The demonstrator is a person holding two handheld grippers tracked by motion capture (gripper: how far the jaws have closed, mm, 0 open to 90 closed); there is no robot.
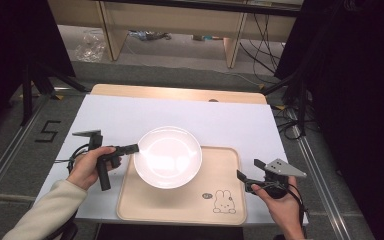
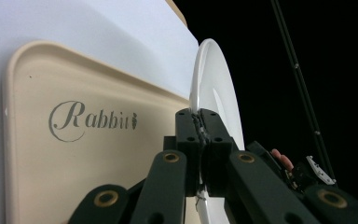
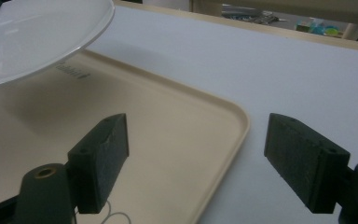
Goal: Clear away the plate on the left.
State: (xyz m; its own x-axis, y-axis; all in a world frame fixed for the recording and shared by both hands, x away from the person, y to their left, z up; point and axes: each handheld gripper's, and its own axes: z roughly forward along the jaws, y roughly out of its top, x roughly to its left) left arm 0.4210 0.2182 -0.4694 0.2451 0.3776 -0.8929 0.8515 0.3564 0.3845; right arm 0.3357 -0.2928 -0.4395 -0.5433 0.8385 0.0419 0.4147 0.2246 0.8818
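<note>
White table (image 1: 130, 112) with a beige tray (image 1: 180, 202), and the left claw (image 1: 132, 148) is pinching the plate's (image 1: 168, 156) left rim, holding it over the tray, while the right claw (image 1: 246, 176) sits spread wide just off the tray's right edge.

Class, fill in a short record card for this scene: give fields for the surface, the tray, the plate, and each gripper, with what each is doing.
surface: white table top, wooden edge at the far side
tray: beige tray with a rabbit drawing and the word Rabbit, lying flat on the table
plate: white plate, held above the tray, shadow beneath it in the right gripper view
left gripper: left gripper shut on the plate's rim
right gripper: right gripper open, nothing between its jaws, beside the tray's right edge
</note>
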